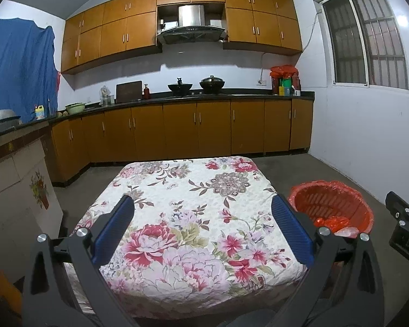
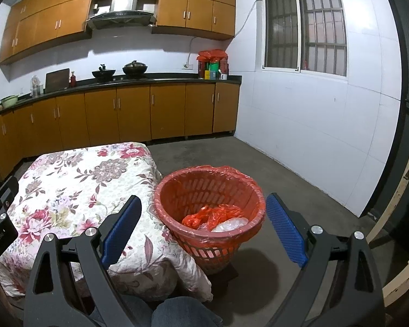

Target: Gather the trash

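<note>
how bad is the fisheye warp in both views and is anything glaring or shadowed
Left wrist view: strong barrel bend in the upper cabinets, dark corner vignette, floral tablecloth evenly lit and sharp. Right wrist view: window frame bows, red basket casts a soft shadow on the floor, no harsh glare.

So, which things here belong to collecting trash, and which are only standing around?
For the job:
- red basket
- red bag and clear plastic inside it
- both grippers, jaws open, empty

Just around:
- floral cloth
- two woks
- laptop
- green basin
</note>
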The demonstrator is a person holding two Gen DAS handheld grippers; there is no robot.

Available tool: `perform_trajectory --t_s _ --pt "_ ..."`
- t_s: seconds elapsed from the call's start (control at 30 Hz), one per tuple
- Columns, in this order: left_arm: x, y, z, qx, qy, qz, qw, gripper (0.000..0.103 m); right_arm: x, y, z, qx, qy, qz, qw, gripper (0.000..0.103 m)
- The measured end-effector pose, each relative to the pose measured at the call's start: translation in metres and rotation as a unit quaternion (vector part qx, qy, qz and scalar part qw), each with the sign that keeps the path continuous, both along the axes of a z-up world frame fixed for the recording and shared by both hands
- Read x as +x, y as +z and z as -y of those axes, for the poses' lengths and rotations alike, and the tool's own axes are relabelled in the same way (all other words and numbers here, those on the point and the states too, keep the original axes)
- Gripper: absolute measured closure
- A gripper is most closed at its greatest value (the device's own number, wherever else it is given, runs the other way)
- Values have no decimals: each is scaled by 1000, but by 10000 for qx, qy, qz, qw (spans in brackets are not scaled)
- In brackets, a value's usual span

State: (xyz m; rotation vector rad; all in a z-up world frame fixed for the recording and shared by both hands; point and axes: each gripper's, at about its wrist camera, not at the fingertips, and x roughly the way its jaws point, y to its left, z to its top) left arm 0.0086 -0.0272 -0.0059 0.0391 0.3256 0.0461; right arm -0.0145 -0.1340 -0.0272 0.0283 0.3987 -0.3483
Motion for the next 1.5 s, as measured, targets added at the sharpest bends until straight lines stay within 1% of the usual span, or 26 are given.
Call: perform_trajectory --t_s 0.83,1.5 --pt "-3 0 -3 -104 -47 7 9999 4 0 0 0 33 2 22 10000 11" --pt "-2 1 -3 -108 -50 28 9999 4 1 0 -2 41 18 -1 10000 11"
